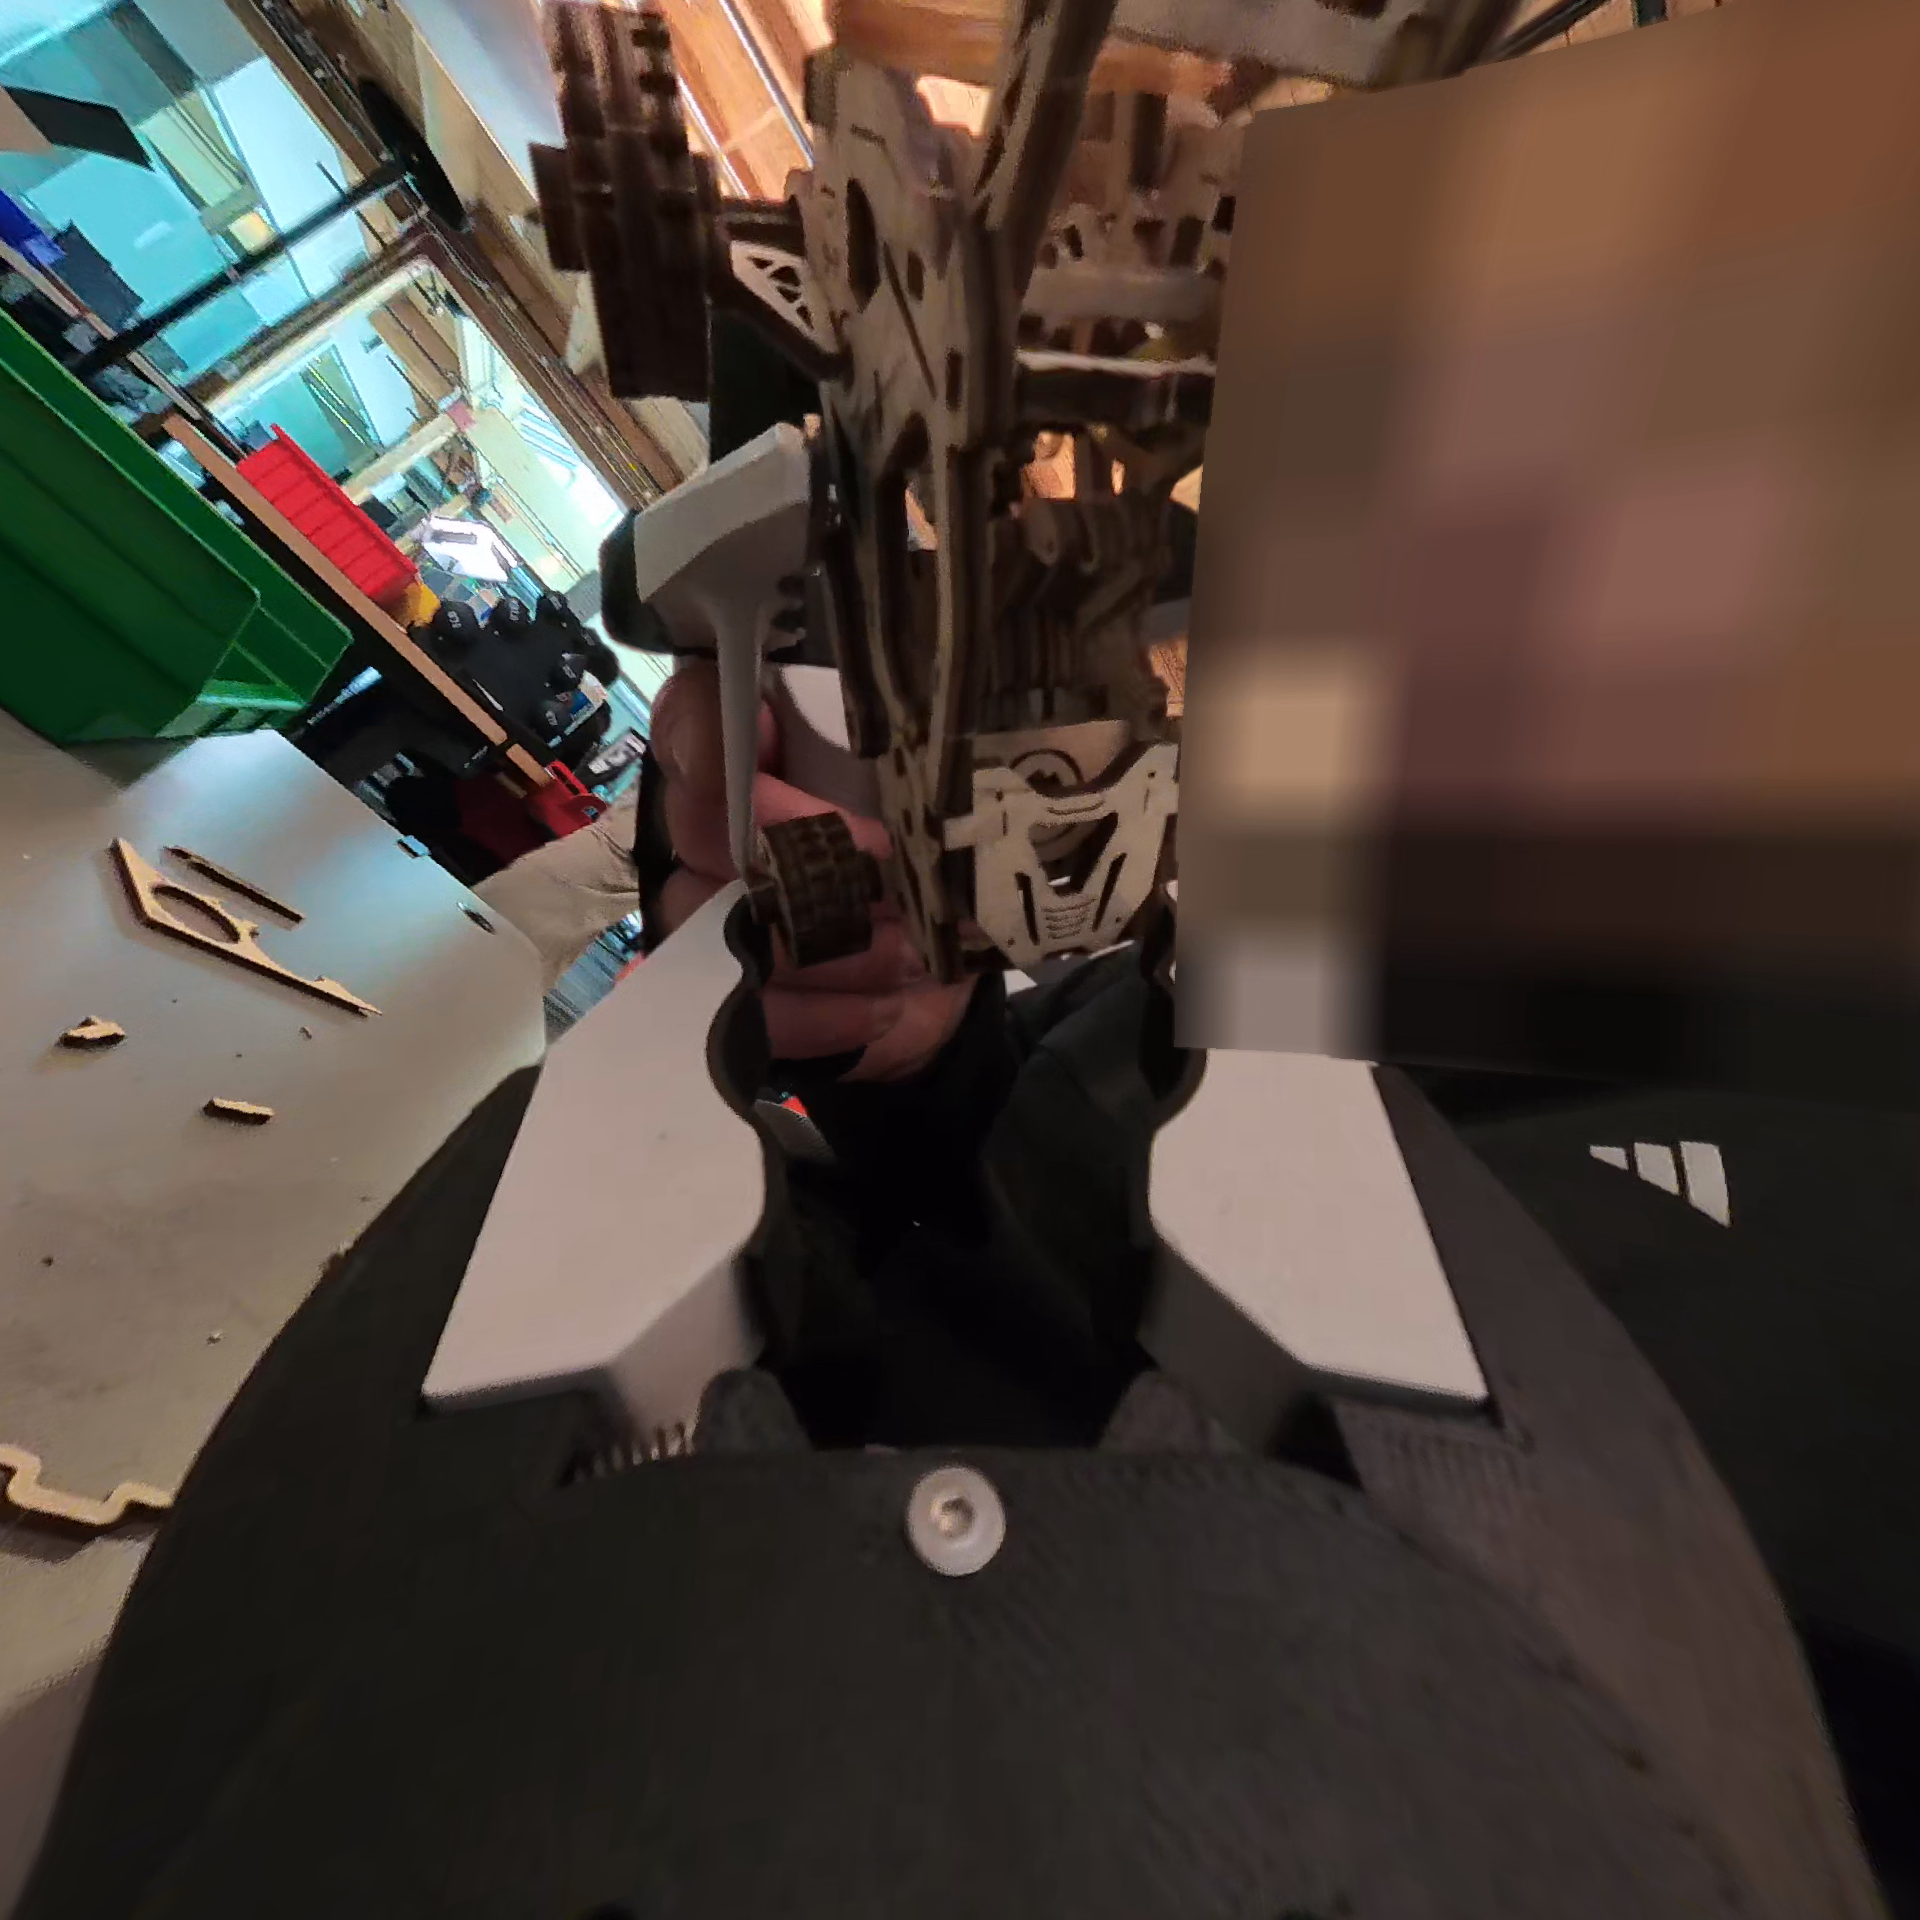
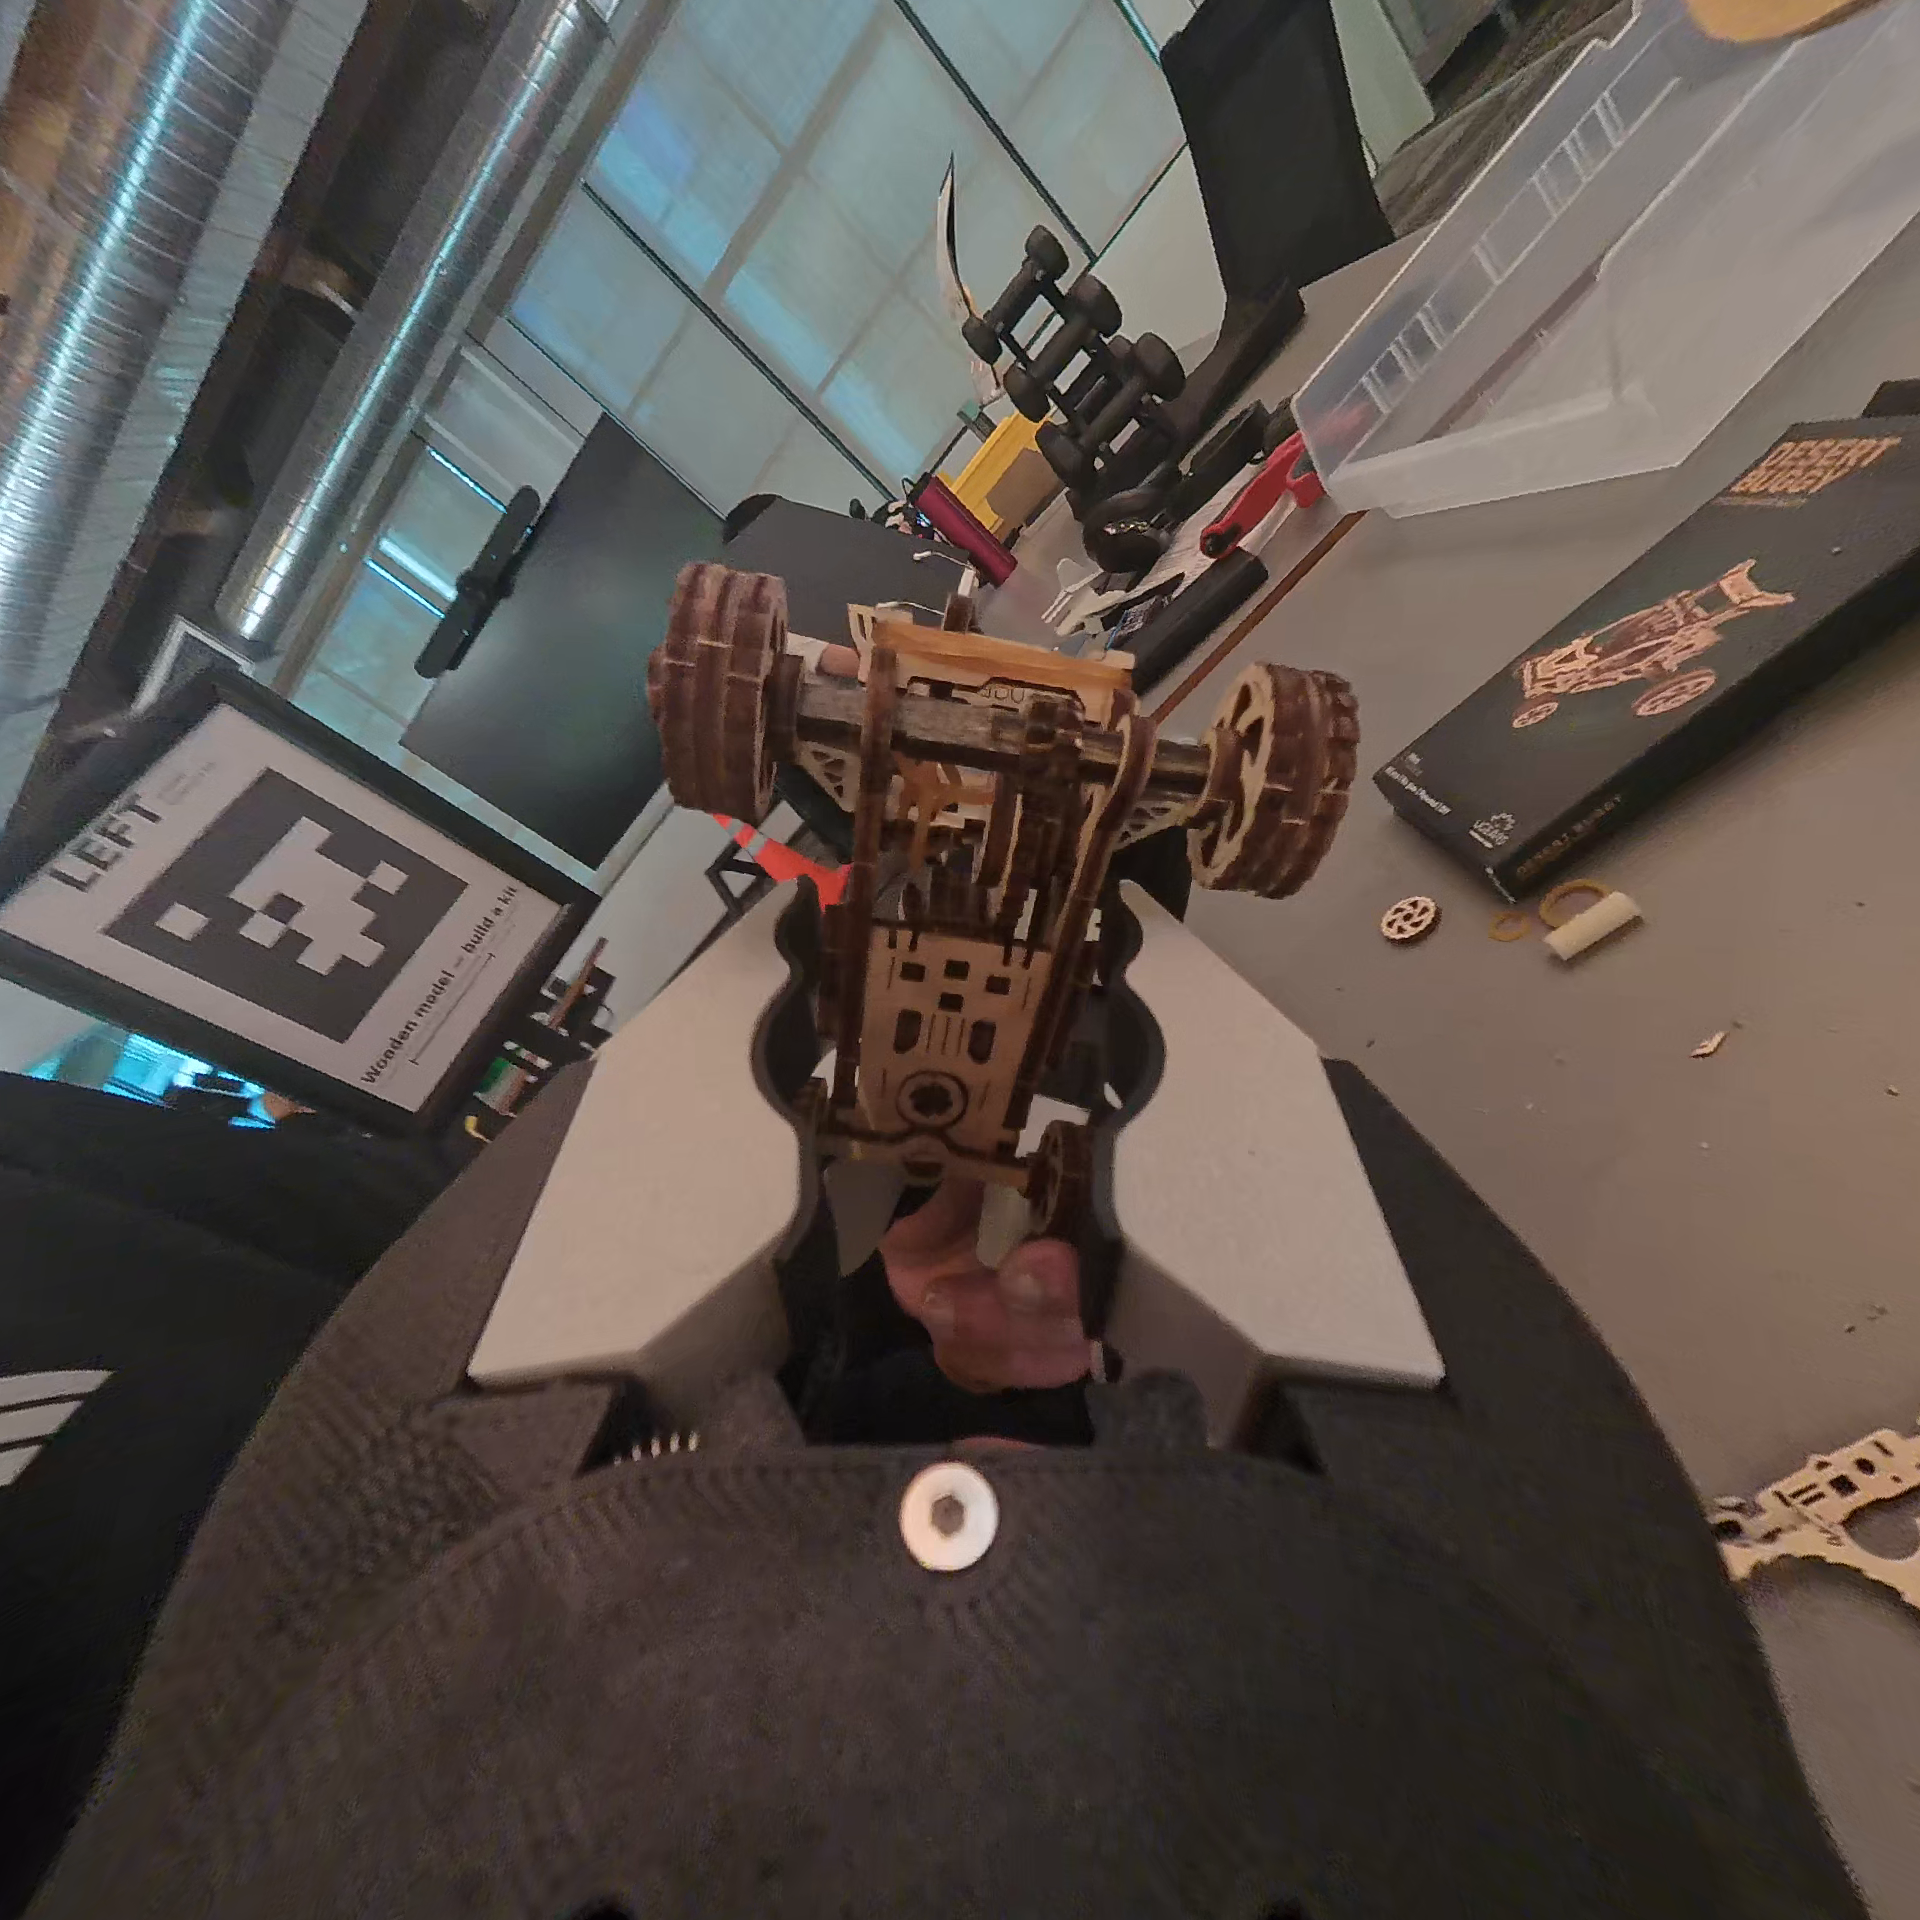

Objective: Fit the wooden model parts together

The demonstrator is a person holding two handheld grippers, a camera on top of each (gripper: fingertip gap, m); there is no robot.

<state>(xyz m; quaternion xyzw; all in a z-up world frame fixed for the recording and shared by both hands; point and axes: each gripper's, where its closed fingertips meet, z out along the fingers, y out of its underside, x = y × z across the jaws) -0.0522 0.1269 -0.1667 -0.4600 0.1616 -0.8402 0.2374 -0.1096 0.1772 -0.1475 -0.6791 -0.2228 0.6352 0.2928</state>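
Observation:
The wooden buggy model [image 2: 966, 977], with large dark wheels [image 2: 1278, 790], is held up in the air. My right gripper [image 2: 961, 914] is shut on the model's body from both sides. In the left wrist view the model [image 1: 935, 582] hangs just ahead, with one of the right gripper's white fingers [image 1: 717, 540] on its side and a hand behind it. My left gripper [image 1: 961, 997] is open and empty. Its left fingertip is next to a small dark front wheel [image 1: 816, 894]. Its right fingertip is hidden by a blurred patch.
Loose wooden offcuts [image 1: 208, 914] lie on the grey table [image 1: 260, 1195], with a green bin [image 1: 104, 582] beyond. On the right are the black kit box [image 2: 1662, 665], a clear plastic bin [image 2: 1610, 291], a small gear piece [image 2: 1410, 920], rubber bands [image 2: 1579, 896] and a cut-out sheet [image 2: 1829, 1517]. The grippers' ends are close to 7 centimetres from one another. Left tips and right tips are each some 25 centimetres from the small gear piece [image 2: 1410, 920].

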